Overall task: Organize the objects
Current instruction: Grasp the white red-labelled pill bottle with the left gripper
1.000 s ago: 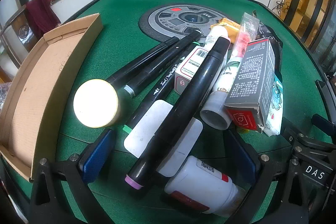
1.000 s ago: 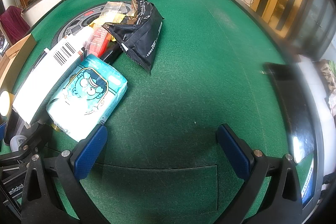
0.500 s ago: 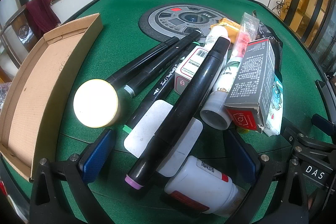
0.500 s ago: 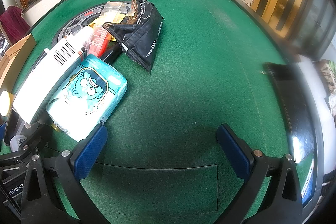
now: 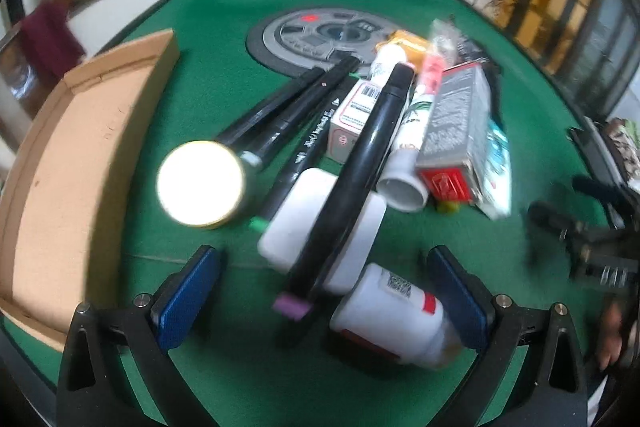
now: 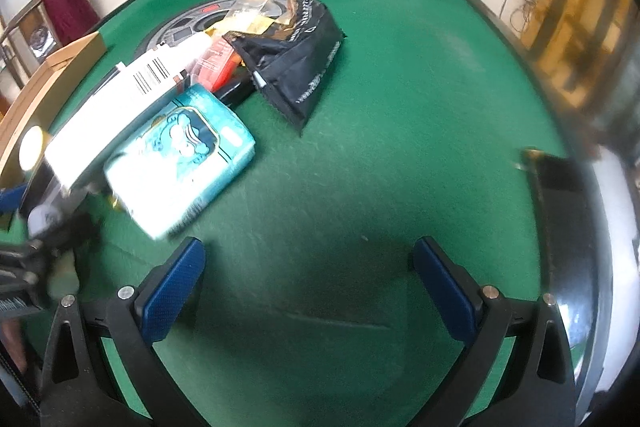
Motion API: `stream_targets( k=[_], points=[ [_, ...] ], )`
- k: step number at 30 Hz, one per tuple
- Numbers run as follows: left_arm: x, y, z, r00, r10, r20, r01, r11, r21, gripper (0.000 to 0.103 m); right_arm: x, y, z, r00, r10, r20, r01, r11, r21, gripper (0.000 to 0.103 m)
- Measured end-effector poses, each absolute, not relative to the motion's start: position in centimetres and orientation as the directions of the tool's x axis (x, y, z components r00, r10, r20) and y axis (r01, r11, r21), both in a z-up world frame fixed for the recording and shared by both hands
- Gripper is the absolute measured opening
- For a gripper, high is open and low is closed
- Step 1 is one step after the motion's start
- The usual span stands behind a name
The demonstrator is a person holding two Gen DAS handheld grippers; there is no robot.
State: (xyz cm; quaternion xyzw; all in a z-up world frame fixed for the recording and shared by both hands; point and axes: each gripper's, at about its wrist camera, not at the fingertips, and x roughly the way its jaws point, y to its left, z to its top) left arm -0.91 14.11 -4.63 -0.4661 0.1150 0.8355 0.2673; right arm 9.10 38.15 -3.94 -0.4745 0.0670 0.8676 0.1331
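Left wrist view shows the left gripper (image 5: 320, 291) with fingers spread wide and holding nothing, straddling the near end of a heap on the green surface (image 5: 208, 99): a black marker (image 5: 356, 179) lies propped across a white case (image 5: 320, 219), with a white bottle (image 5: 392, 311) just nearer than the marker. A cardboard tray (image 5: 64, 167) waits left of the marker, probably the destination. Right gripper (image 6: 310, 287) is likewise wide and empty over bare felt, right of the teal packet (image 6: 180, 159).
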Motion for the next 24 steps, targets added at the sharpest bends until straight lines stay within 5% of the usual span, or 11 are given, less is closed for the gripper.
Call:
stream_targets(
  k=[9,13,22,24],
  points=[
    [1.4,11.1,-1.8,-0.377,0.461,-0.803,-0.632,-0.762,-0.140,0.095,11.4,39.8,-0.2,-0.702,0.060,-0.710,-0.221,-0.966,0.137,0.103],
    [2.4,11.7,-2.1,-0.333,0.487,-0.807,-0.633,-0.750,-0.192,0.076,11.2,38.7,-0.6,-0.717,0.005,-0.697,-0.163,-0.974,0.160,0.103],
    [2.0,12.9,-2.6,-0.234,0.567,-0.789,-0.412,-0.793,-0.448,0.076,11.6,39.1,-0.6,-0.729,-0.029,-0.684,-0.148,-0.969,0.199,0.101],
    [1.8,13.9,-3.0,-0.226,0.529,-0.818,-0.397,-0.817,-0.419,0.076,11.8,39.2,-0.8,-0.740,-0.022,-0.673,-0.155,-0.967,0.202,0.101]
  ],
)
